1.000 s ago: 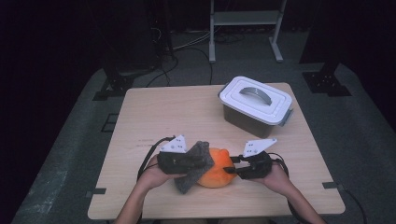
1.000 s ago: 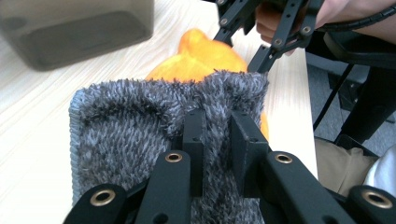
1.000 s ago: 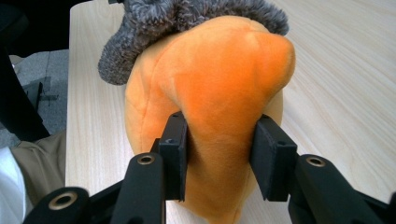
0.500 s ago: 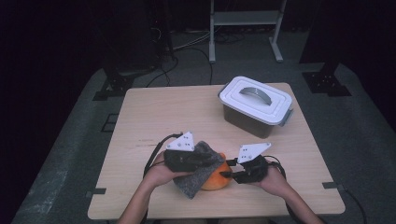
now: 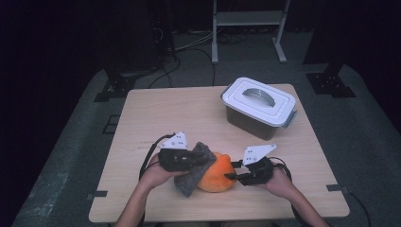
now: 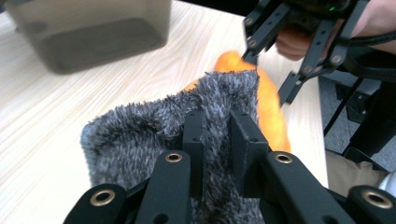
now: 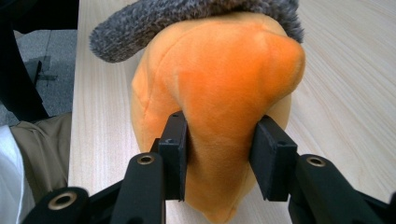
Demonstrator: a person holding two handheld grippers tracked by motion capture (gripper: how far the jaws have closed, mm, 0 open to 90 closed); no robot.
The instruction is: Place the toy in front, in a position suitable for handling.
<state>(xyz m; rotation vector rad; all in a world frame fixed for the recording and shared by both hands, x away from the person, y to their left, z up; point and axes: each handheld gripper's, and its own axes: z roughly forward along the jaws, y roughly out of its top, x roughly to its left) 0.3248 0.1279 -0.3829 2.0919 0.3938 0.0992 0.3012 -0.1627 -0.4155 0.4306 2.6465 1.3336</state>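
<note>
The orange plush (image 5: 215, 177) sits on the table (image 5: 189, 113) near its front edge, between the 2 grippers. The right gripper (image 5: 231, 175) comes at it from the right and its jaws are pinched onto a bulge of the plush; in the right gripper view (image 7: 219, 158) the soft orange fabric is squeezed between the 2 black pads. The grey cloth (image 5: 193, 171) is draped over the left and top of the plush, touching it, one end hanging down toward the table's front edge. The left gripper (image 5: 201, 160) grips this cloth from the left, jaws nearly together with a fold of fuzzy pile clamped between them (image 6: 215, 140). No brand, label or writing can be read anywhere; the white plates on the grippers carry small dark marks, too small to tell. At the table's far right stands a grey box (image 5: 257, 109) with a white lid and a grey handle, well apart from the plush. The table is pale wood grain. It stands on grey carpet in a dark room, with cables and a metal stand's legs (image 5: 248, 28) behind.
</note>
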